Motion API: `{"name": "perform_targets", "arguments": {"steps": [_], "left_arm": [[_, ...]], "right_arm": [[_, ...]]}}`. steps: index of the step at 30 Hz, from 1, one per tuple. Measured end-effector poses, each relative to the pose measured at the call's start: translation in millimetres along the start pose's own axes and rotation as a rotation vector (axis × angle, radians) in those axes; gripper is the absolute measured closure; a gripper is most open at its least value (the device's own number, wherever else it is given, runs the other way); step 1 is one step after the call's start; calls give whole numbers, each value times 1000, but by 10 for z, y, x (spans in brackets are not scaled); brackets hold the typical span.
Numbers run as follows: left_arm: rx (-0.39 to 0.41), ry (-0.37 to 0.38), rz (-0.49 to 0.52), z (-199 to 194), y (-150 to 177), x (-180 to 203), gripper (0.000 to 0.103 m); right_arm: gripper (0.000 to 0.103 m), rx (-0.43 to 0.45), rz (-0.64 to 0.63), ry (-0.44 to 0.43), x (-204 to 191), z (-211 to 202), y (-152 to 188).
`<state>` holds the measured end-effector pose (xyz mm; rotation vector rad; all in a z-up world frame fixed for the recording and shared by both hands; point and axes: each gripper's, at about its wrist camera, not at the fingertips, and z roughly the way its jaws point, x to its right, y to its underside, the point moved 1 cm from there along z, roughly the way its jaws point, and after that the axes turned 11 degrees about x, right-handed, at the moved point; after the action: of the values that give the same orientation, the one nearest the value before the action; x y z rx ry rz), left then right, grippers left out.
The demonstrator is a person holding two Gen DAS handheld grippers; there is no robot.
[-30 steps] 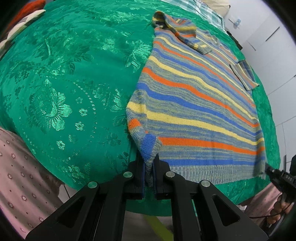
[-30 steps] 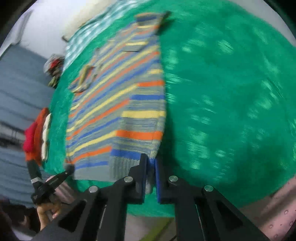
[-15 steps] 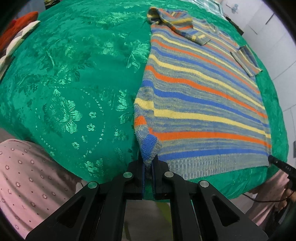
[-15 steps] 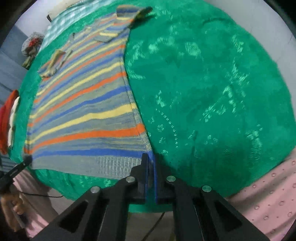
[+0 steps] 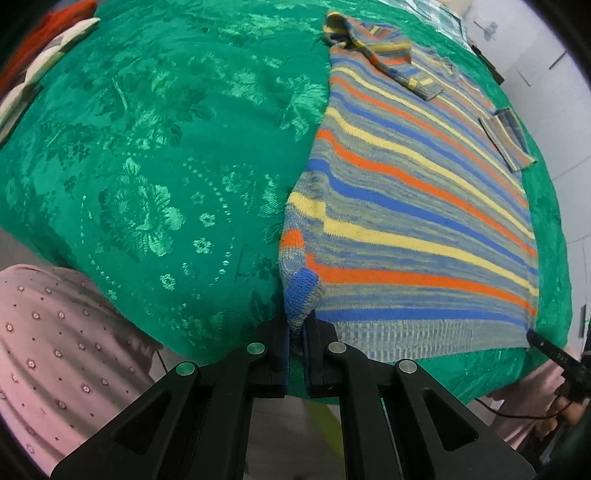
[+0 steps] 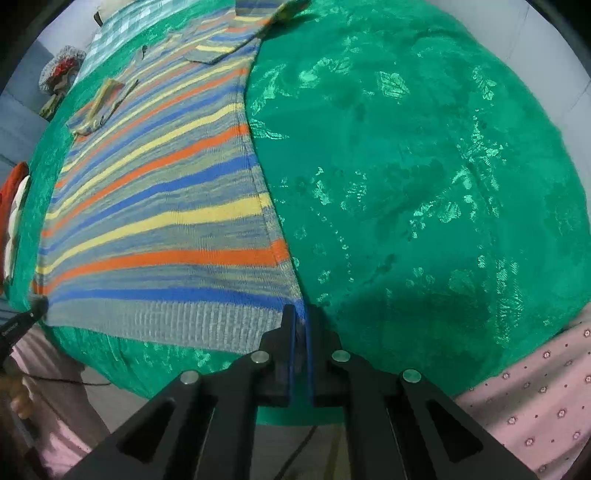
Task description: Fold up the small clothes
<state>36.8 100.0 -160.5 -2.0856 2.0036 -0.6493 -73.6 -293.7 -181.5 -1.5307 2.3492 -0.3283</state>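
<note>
A striped knit sweater (image 5: 417, 206) in grey, blue, orange and yellow lies flat on a green patterned cloth (image 5: 155, 155), both sleeves folded in over its body. My left gripper (image 5: 295, 328) is shut on the sweater's near left hem corner. My right gripper (image 6: 300, 325) is shut on the near right hem corner of the sweater (image 6: 155, 206). The hem is stretched straight between them at the table's near edge. The right gripper's tip (image 5: 546, 349) shows in the left wrist view, and the left gripper's tip (image 6: 22, 321) in the right wrist view.
The green cloth (image 6: 424, 166) drapes over the near table edge. A red and white folded item (image 5: 40, 48) lies at the far left. A checked cloth (image 6: 122, 22) lies beyond the sweater's collar. Pink dotted fabric (image 5: 55, 332) hangs below the table edge.
Both grippers have pulled the hem corners toward the near table edge and apart. The sweater has slid closer and its hem now lies taut and straight.
</note>
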Motion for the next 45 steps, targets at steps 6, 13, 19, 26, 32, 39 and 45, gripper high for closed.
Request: {"name": "perform_targets", "arguments": {"steps": [6, 13, 19, 26, 32, 39, 45], "left_arm": [[-14, -20, 2, 175, 42, 6, 100], [-35, 20, -66, 191, -3, -79, 93], [-70, -17, -87, -119, 90, -173, 49], [147, -223, -20, -918, -124, -228, 28], [255, -8, 70, -776, -484, 451, 14], [25, -82, 178, 239, -60, 698, 14], [5, -144, 330, -231, 326, 556, 10]], "right_arm": [[99, -13, 4, 9, -37, 171, -56], [101, -12, 33, -11, 23, 162, -38], [95, -59, 56, -51, 153, -48, -9], [89, 30, 12, 24, 297, -669, -25], [54, 190, -125, -52, -234, -837, -488], [50, 34, -251, -78, -535, 162, -273], [51, -81, -281, -60, -302, -278, -61]]}}
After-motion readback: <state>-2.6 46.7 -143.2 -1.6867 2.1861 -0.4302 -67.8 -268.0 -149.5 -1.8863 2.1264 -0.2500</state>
